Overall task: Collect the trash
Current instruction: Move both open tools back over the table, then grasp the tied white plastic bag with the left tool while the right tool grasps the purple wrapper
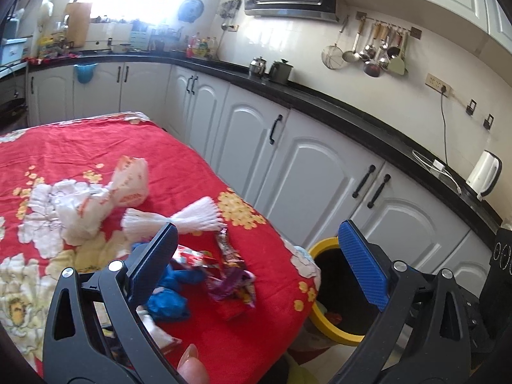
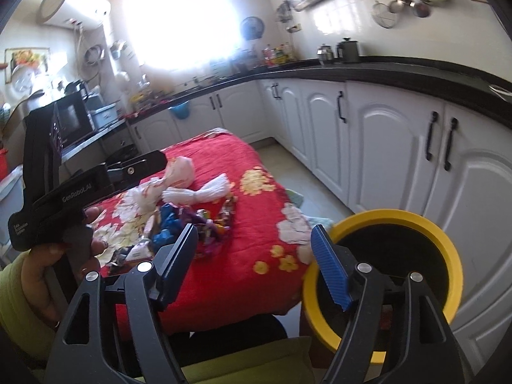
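Trash pile sits near the table's (image 1: 224, 336) right edge: white bag (image 1: 96, 198) leftmost, then white foam net (image 1: 179, 216), blue bag (image 1: 172, 291), candy wrappers (image 1: 230, 278). Yellow-rimmed bin (image 2: 448, 240) stands just off that edge. Left gripper (image 1: 256, 256) and right gripper (image 2: 256, 262) both spread wide, grasping nothing.

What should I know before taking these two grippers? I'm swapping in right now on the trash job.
Left gripper: open, nothing between its fingers, over the near corner of the table.
Right gripper: open, empty, beside the yellow-rimmed bin.
Bin stands on the floor at the corner of the table; something already lies inside, hard to tell what.
Left on the red floral tablecloth: white plastic bag, white pleated paper, crumpled blue wrapper, colourful snack wrappers, more scraps at the near edge.
Remaining: pick each piece and drop it into the bin.
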